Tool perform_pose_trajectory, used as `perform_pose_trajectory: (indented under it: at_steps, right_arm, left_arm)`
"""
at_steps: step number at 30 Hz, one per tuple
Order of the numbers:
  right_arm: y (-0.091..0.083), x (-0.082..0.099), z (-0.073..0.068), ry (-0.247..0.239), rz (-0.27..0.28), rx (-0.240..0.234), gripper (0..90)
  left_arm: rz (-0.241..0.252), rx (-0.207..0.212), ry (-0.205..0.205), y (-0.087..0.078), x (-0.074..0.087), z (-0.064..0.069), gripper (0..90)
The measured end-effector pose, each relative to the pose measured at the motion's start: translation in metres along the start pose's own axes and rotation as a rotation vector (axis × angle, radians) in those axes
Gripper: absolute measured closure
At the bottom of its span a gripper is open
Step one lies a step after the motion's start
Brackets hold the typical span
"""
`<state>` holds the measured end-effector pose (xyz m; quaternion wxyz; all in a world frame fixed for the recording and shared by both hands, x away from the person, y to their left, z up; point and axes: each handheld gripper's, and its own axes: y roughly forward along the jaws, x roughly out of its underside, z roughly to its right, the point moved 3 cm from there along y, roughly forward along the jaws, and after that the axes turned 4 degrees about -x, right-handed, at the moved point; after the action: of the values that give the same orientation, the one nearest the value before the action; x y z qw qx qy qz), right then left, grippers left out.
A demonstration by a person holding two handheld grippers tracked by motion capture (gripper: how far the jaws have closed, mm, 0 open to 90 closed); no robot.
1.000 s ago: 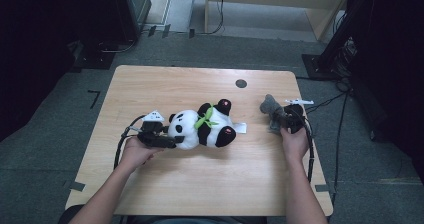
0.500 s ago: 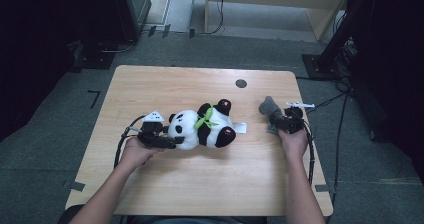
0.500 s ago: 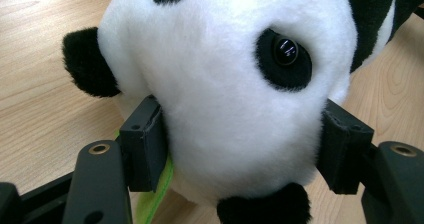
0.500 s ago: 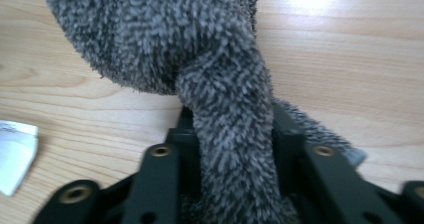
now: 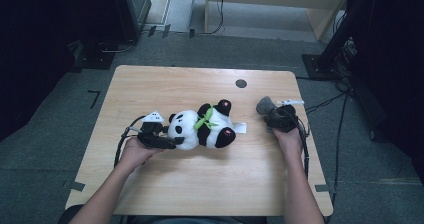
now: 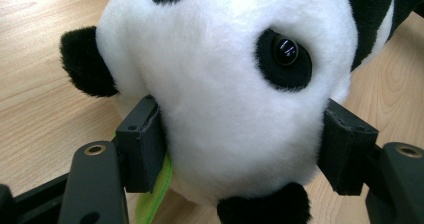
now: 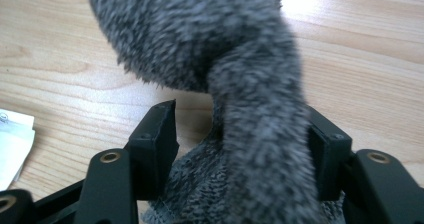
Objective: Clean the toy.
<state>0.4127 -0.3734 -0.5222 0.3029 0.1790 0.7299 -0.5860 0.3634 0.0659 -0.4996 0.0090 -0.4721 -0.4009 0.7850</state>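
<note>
Item one: my left gripper [image 6: 240, 154], jaws clamped on the panda plush [image 6: 230, 84], opening. Item two: my right gripper [image 7: 245, 149], jaws just opening, grey plush [image 7: 200, 34] between, far right.

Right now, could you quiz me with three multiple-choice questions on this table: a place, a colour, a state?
1. Where is the grey toy?
A. on the floor
B. on the table, right of the panda
C. on top of the panda
2. The panda's scarf is:
A. red
B. blue
C. green
3. The panda is:
A. lying down
B. standing upright
C. hanging in the air
Answers: 1 B, the high view shows it near the table's right edge; 2 C, a green band at its neck; 3 A, it lies flat on the wood.
</note>
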Motion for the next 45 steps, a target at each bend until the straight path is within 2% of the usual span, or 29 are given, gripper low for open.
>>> perform_pose_trajectory:
  at_steps: [4,6,10,14,23,27,30,35,38,45]
  right_arm:
    - [-0.009,-0.003,0.001,0.010,0.032,-0.002,38.3]
    - [-0.015,-0.006,0.002,0.031,0.063,-0.011,38.3]
    - [-0.025,-0.010,0.000,0.059,0.092,-0.057,37.6]
    - [-0.032,-0.011,-0.003,0.045,0.100,-0.078,35.6]
    - [-0.052,-0.008,-0.016,0.011,0.120,-0.124,37.9]
    - [-0.060,-0.004,-0.025,-0.021,0.133,-0.160,39.4]
    - [-0.064,-0.003,-0.033,-0.039,0.149,-0.183,39.3]
    - [-0.066,0.001,-0.048,-0.058,0.139,-0.214,38.6]
    - [-0.068,0.005,-0.058,-0.085,0.134,-0.221,38.6]
    - [-0.077,0.011,-0.078,-0.101,0.149,-0.255,38.6]
  left_arm:
    - [0.000,0.004,0.003,0.000,0.000,-0.001,29.9]
    - [0.002,0.010,0.003,0.000,0.000,-0.001,29.1]
    - [-0.002,0.013,0.012,-0.001,0.001,-0.001,28.1]
    - [-0.003,0.013,0.019,-0.001,0.001,-0.001,27.2]
    - [-0.004,0.004,0.031,-0.001,0.000,-0.001,25.0]
    - [-0.013,-0.002,0.035,-0.002,-0.001,-0.001,25.0]
    - [-0.010,0.002,0.019,-0.002,-0.002,-0.002,24.5]
    - [-0.008,0.006,0.020,-0.001,-0.003,-0.004,21.7]
    - [-0.009,0.004,0.025,-0.001,-0.004,-0.005,21.6]
    - [-0.010,0.005,0.025,-0.001,-0.004,-0.005,21.7]
